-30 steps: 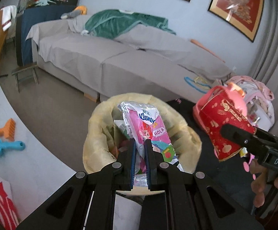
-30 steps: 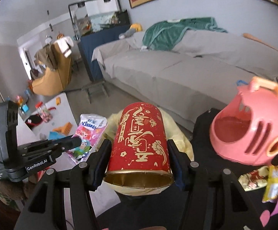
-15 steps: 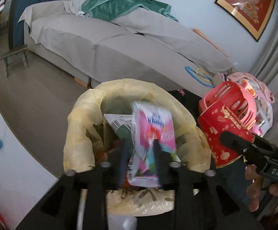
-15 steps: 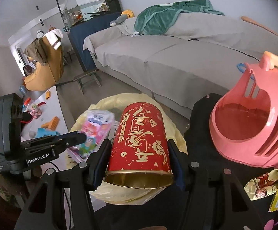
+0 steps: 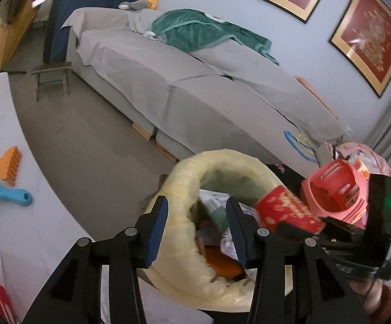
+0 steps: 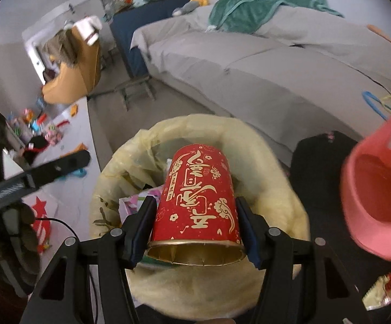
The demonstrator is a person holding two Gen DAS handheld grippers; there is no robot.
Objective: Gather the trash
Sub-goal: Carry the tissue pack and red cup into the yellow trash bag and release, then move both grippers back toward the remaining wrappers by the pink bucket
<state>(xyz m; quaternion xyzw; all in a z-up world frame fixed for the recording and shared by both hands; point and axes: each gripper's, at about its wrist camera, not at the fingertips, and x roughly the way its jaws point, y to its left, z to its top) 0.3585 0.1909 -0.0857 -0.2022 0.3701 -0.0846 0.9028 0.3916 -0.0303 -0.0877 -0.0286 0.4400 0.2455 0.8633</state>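
Note:
A bin lined with a yellow bag (image 5: 184, 189) (image 6: 276, 162) stands in front of me. My left gripper (image 5: 196, 221) is open and empty over the bin's near left rim. The pink Kleenex tissue pack (image 6: 130, 202) lies inside the bin among other trash. My right gripper (image 6: 195, 216) is shut on a red can with gold characters (image 6: 198, 197), held directly over the bin's opening. The can (image 5: 284, 210) also shows in the left wrist view, at the bin's right side.
A pink plastic basket (image 6: 378, 189) sits on the dark table (image 6: 319, 151) right of the bin, with snack wrappers (image 6: 387, 289) near it. A grey sofa (image 5: 195, 86) lies behind. Toys (image 5: 3, 178) lie on a white mat on the left. A small stool (image 5: 52, 78) stands by the sofa.
My left gripper opened and the Kleenex pack dropped into the bin. My right gripper carried the red can leftward to over the bin.

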